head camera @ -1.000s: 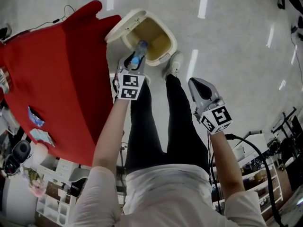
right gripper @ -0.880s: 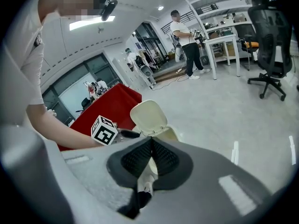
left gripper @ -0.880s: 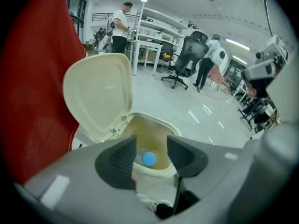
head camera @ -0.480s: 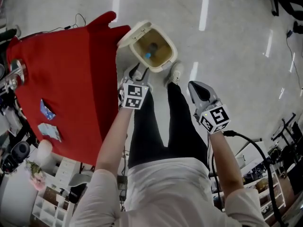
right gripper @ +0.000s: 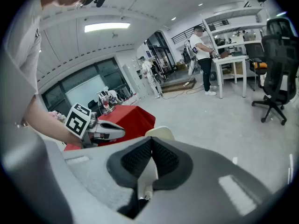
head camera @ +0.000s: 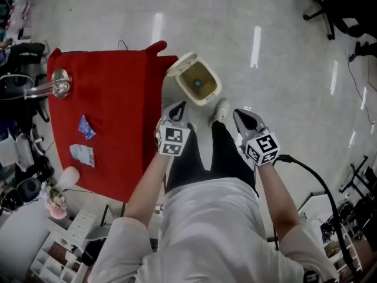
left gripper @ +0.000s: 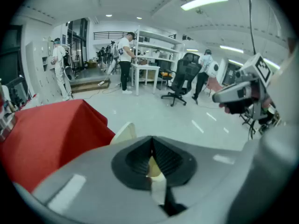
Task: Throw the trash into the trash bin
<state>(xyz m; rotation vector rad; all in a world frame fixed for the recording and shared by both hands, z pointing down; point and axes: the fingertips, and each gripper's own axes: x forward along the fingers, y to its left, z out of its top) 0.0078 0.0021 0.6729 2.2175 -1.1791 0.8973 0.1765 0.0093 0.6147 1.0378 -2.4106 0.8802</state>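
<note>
Both grippers have lifted away from the trash bin point(head camera: 215, 86). The bottle point(head camera: 197, 85) that the left gripper point(head camera: 178, 111) held now lies at the bottom of the bin, whose lid point(head camera: 179, 65) is tipped open. The left jaws have closed on nothing, and the right gripper point(head camera: 242, 118) is likewise pressed together and empty. The bin stands just beside the far corner of the red table point(head camera: 112, 99), with bare floor point(head camera: 283, 99) beyond. A blue wrapper point(head camera: 86, 127) and a pale packet point(head camera: 82, 155) lie on the table.
</note>
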